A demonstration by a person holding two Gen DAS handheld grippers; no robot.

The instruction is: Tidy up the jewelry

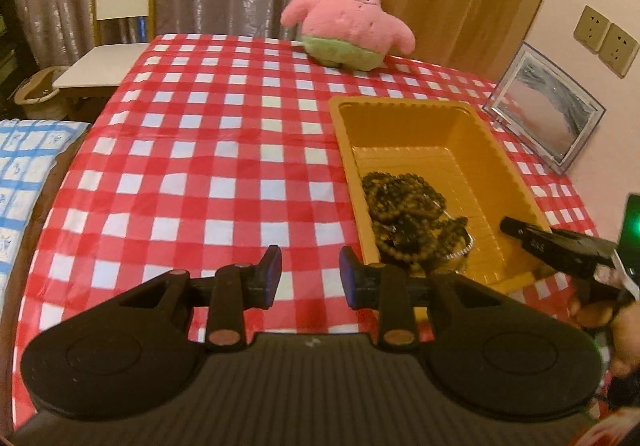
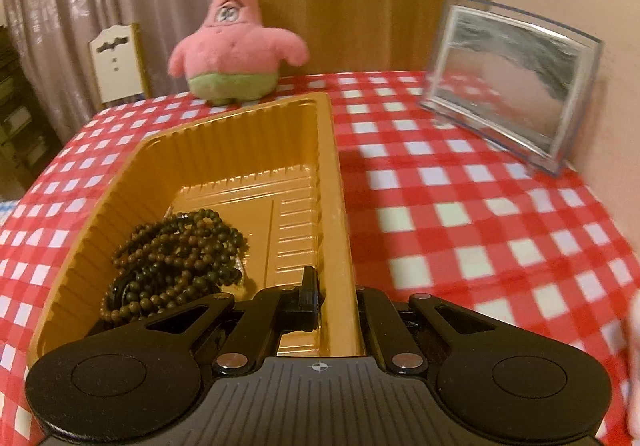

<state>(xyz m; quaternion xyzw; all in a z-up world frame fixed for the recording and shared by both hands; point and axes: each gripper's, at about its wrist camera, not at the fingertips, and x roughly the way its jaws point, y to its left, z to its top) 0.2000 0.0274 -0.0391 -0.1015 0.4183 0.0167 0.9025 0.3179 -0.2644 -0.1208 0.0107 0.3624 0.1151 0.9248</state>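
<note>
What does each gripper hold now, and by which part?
The right gripper is shut on the orange plastic tray, clamping its long side wall near the closest corner. The left gripper is open and holds nothing.

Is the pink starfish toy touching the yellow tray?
Apart. The left wrist view shows checked cloth between the starfish toy and the tray's far rim.

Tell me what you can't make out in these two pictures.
- Right wrist view: outer finger of the right gripper, hidden behind the wall of the tray it is shut on.
- Right wrist view: near end of the beads, covered by the gripper body; strand count lost in the tangle.
- Left wrist view: the hand holding the right gripper, cut off by the right edge.
- Right wrist view: pale blur at the right edge, unidentifiable.
</note>
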